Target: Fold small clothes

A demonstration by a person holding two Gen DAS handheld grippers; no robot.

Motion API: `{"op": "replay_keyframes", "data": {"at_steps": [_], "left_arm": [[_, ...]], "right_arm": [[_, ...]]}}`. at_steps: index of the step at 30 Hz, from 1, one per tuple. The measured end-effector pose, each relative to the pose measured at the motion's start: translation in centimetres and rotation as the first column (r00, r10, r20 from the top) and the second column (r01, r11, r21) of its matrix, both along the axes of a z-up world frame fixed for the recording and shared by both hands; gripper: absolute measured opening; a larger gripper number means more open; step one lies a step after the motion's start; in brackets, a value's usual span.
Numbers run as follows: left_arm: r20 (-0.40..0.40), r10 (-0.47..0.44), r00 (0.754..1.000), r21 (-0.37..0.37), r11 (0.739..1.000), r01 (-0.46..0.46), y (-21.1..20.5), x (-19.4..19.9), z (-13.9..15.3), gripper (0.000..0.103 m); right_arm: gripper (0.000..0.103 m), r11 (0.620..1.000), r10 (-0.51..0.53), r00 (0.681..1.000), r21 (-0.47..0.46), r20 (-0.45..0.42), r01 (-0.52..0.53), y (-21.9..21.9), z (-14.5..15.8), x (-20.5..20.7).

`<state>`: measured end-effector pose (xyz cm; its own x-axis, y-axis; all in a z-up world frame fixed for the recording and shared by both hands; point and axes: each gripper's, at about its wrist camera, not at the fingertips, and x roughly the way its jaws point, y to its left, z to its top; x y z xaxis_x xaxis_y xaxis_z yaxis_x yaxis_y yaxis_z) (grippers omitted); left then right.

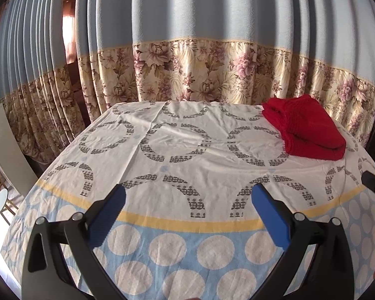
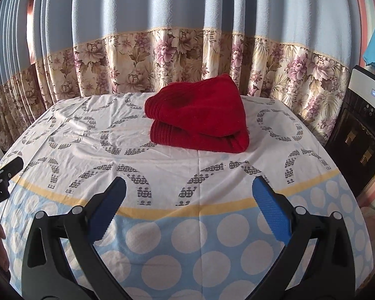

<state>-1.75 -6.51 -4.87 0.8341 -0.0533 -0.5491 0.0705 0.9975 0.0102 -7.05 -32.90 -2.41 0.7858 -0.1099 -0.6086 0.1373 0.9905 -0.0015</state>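
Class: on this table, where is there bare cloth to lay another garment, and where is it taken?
Free: the whole stretch left of the folded red garment, back to the curtain, and the dotted blue border of the tablecloth beneath both open grippers. Taken: only the far right corner.

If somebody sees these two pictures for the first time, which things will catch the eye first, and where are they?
First is the red folded cloth, lying alone toward the far side of the table, vivid against the patterned tablecloth. Next come the blue-padded fingers of the left gripper and right gripper, both open and empty over the near edge. Behind the table hangs a blue curtain with a floral band.
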Motion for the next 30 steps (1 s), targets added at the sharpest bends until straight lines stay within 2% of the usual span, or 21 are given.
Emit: {"op": "replay_keyframes", "data": {"at_steps": [8,12,15,20,30], "left_arm": [[-0.018,0.019,1.000,0.032,0.999,-0.018,-0.03,0.23,-0.08,0.101],[-0.002,0.025,1.000,0.046,0.999,-0.025,-0.21,0.02,0.14,0.101],[0.015,0.028,0.999,0.042,0.999,-0.028,-0.17,-0.16,0.36,0.101],[-0.006,0.004,1.000,0.002,1.000,-0.004,0.12,0.12,0.39,0.101],[-0.015,-0.005,1.000,0.009,1.000,0.005,0.07,0.31,-0.06,0.101]], "right_arm": [[0.100,1.000,0.008,1.000,0.001,-0.020,-0.008,0.25,-0.69,0.30],[0.100,1.000,0.007,1.000,-0.001,-0.017,-0.007,0.23,-0.66,0.26],[0.100,1.000,0.005,1.000,0.003,-0.013,-0.004,0.13,-0.60,0.18],[0.100,1.000,0.004,1.000,0.001,-0.009,-0.004,0.14,-0.53,0.12],[0.100,1.000,0.007,1.000,-0.003,-0.010,-0.007,0.21,-0.41,0.01]]}}
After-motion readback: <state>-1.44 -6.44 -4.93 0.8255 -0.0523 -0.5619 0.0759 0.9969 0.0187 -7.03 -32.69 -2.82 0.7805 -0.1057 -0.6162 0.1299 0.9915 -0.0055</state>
